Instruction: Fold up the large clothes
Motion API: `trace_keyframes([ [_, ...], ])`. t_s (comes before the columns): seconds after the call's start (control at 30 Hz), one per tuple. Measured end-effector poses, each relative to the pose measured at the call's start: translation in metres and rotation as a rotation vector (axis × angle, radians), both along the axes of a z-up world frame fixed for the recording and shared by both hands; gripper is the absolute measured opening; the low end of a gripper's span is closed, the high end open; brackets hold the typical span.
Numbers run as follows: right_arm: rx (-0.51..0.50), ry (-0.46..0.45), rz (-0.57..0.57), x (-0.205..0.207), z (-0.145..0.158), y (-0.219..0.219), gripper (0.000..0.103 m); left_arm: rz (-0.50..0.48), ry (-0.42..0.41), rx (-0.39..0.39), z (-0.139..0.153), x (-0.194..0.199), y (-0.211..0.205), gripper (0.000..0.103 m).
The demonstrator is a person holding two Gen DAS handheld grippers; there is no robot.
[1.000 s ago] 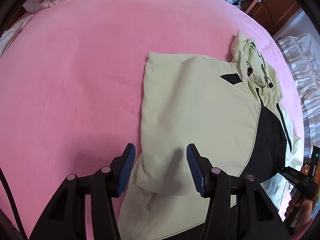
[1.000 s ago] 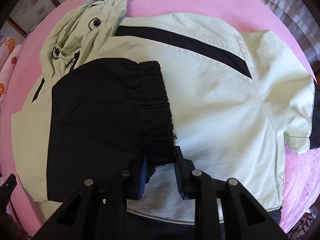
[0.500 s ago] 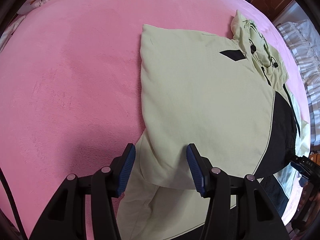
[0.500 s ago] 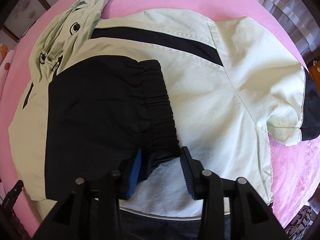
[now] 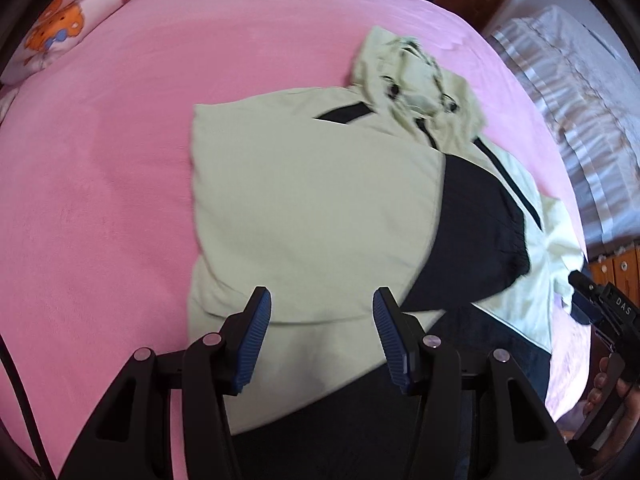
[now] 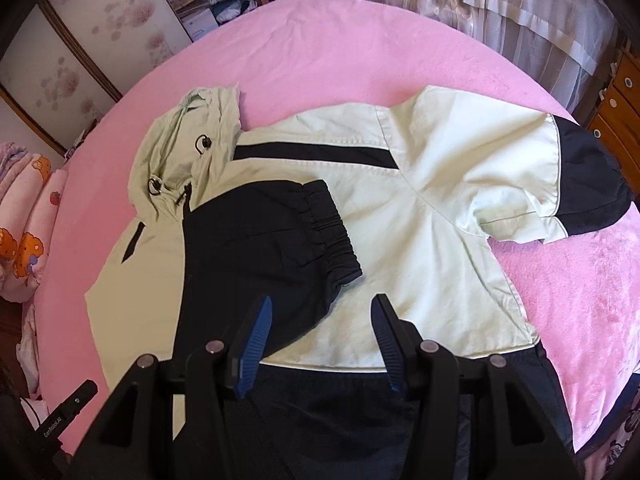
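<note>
A pale green and black hooded jacket [image 5: 312, 200] [image 6: 420, 240] lies flat on the pink bed [image 5: 100, 200] [image 6: 320, 52], its hood [image 6: 188, 148] toward the far side. One sleeve is folded across the chest and ends in a black elastic cuff [image 6: 320, 232] [image 5: 480, 236]. The other sleeve [image 6: 520, 168] spreads out to the right. My left gripper [image 5: 320, 300] hovers open above the folded green sleeve, with nothing held. My right gripper [image 6: 322, 300] hangs open just in front of the cuff, its pads clear of the cloth.
A cartoon-print pillow [image 5: 60, 36] [image 6: 24, 220] lies at the bed's far left. Striped curtains [image 6: 480, 0] and wooden drawers [image 6: 616, 112] stand beyond the right side. A hand on the right gripper's handle [image 5: 612, 320] shows at the right edge.
My right gripper has opened, let go of the black cuff and drawn up and back. My left gripper has also lifted away from the folded sleeve and rolled a little.
</note>
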State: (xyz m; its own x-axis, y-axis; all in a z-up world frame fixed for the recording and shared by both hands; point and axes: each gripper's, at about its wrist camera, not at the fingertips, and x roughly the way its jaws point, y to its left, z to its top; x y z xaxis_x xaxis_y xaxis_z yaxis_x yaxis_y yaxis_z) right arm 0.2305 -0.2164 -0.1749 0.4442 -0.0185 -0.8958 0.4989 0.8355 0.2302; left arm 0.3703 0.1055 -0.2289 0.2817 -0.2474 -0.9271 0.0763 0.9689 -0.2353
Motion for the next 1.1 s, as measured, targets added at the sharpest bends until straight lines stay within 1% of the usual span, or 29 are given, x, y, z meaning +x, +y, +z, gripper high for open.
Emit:
trace_keyframes([
  [0.03,-0.003,-0.014,-0.003,-0.009,0.007,-0.004,0.052,-0.019,-0.003,0.005,0.005,-0.005,-0.007,0.054],
  [0.07,-0.012,-0.022,-0.005,-0.013,0.013,-0.007,0.052,-0.045,-0.008,0.006,0.009,-0.009,-0.017,0.062],
  [0.13,-0.028,-0.032,-0.008,-0.022,0.019,-0.012,0.052,-0.104,-0.017,0.0,0.018,-0.018,-0.041,0.072],
  [0.2,-0.021,-0.037,-0.015,-0.025,0.017,-0.02,0.052,-0.147,-0.026,0.004,0.024,-0.025,-0.064,0.072],
  [0.27,-0.002,-0.041,-0.03,-0.035,0.016,-0.036,0.052,-0.18,-0.028,0.03,0.029,-0.033,-0.088,0.072],
  [0.37,0.035,-0.034,-0.056,-0.046,0.007,-0.062,0.052,-0.202,-0.023,0.04,0.034,-0.04,-0.122,0.073],
  [0.5,0.066,-0.003,-0.074,-0.06,-0.001,-0.106,0.053,-0.2,-0.027,0.068,0.041,-0.047,-0.172,0.074],
  [0.57,0.076,0.004,-0.071,-0.066,0.0,-0.127,0.053,-0.192,-0.025,0.068,0.044,-0.049,-0.192,0.078],
  [0.63,0.092,-0.001,-0.071,-0.071,0.004,-0.147,0.056,-0.19,-0.024,0.063,0.046,-0.05,-0.213,0.079],
  [0.67,0.101,-0.005,-0.07,-0.074,0.006,-0.156,0.06,-0.195,-0.025,0.061,0.047,-0.051,-0.225,0.079],
  [0.7,0.115,-0.009,-0.07,-0.076,0.007,-0.166,0.063,-0.205,-0.024,0.065,0.046,-0.051,-0.238,0.079],
  [0.87,0.165,-0.012,-0.077,-0.086,0.005,-0.211,0.063,-0.259,-0.034,0.098,0.038,-0.053,-0.302,0.079],
  [0.97,0.18,0.006,-0.086,-0.091,-0.004,-0.237,0.063,-0.307,-0.037,0.135,0.03,-0.055,-0.341,0.079],
  [1.07,0.231,0.017,-0.129,-0.099,-0.017,-0.266,0.063,-0.346,-0.03,0.161,0.022,-0.057,-0.372,0.079],
  [1.1,0.232,0.027,-0.141,-0.101,-0.02,-0.273,0.063,-0.359,-0.03,0.164,0.019,-0.057,-0.382,0.079],
])
